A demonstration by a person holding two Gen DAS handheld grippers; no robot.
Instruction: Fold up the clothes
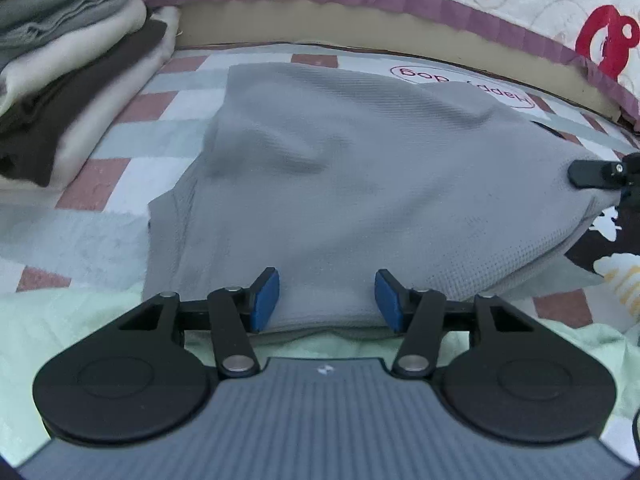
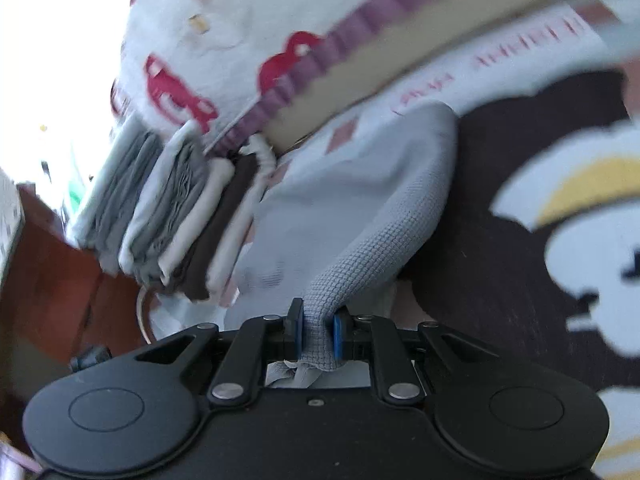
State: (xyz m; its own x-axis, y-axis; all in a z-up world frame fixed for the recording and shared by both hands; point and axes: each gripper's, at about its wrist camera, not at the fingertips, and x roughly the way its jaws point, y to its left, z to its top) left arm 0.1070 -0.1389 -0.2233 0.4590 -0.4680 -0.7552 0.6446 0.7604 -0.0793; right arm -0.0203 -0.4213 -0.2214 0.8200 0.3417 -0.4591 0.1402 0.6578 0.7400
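A grey waffle-knit garment [image 1: 340,168] lies spread on the patterned bed cover, partly folded. My left gripper [image 1: 327,300] is open, its blue pads on either side of the garment's near edge. My right gripper [image 2: 318,330] is shut on a bunched corner of the grey garment [image 2: 384,216] and lifts it. In the left wrist view the right gripper's finger [image 1: 596,174] shows at the garment's right corner.
A stack of folded clothes [image 1: 60,80] sits at the far left, also in the right wrist view [image 2: 176,208]. A cartoon-print pillow [image 1: 520,8] with a purple border lies behind. A brown printed patch [image 2: 540,220] lies to the right. A green cloth [image 1: 60,340] lies under my left gripper.
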